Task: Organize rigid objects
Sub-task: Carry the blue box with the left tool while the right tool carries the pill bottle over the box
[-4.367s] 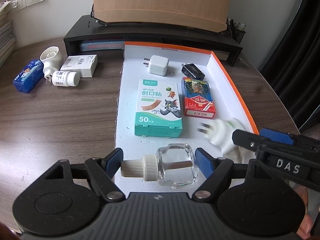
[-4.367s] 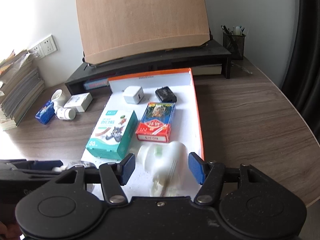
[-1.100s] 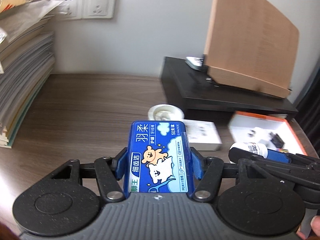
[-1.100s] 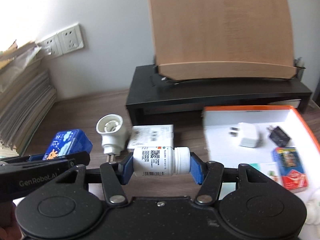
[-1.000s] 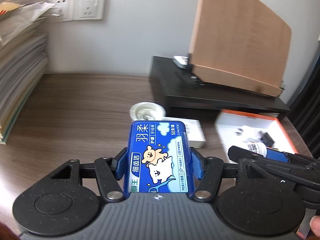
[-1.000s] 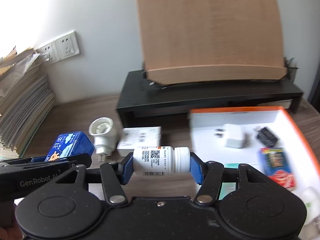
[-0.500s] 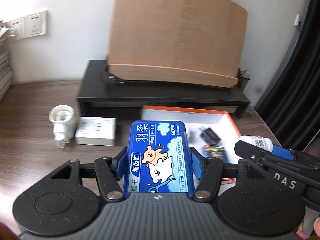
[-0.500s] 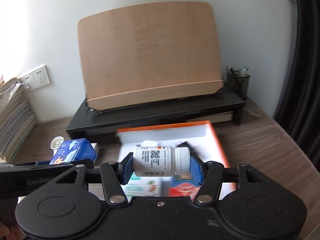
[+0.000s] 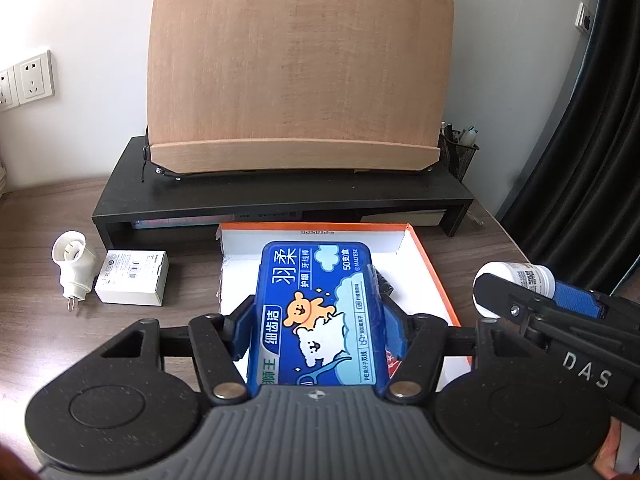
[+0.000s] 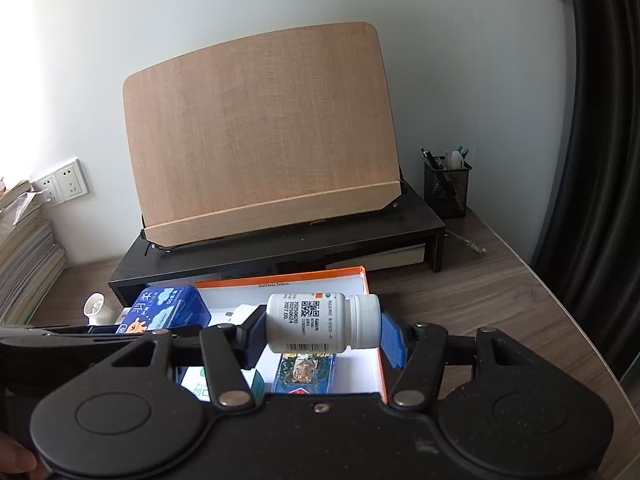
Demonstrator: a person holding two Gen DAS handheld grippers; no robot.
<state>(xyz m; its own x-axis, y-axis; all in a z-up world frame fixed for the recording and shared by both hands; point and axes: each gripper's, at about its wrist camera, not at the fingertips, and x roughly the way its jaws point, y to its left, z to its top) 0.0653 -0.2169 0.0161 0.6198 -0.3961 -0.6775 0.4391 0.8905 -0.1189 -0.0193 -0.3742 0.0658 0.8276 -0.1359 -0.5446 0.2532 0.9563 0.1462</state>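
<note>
Overall, the desk [image 9: 48, 344] carried a black riser [image 9: 280, 196] with a wooden board [image 9: 300, 76] on it, then an orange-edged tray [image 9: 434, 276] in front. Left of the tray lay a white box [image 9: 132, 277] and a white plug [image 9: 74, 262]. The left gripper [image 9: 318, 318] had its fingers clamped on a blue case [image 9: 316, 308], held above the tray. The right gripper [image 10: 322, 326] had its fingers clamped end to end on a white bottle [image 10: 316, 322], lying sideways above the tray's right part.

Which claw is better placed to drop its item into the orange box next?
Left, probably. The left claw holds the blue floss box over the orange box; the right claw's white bottle hangs nearer its right wall.
</note>
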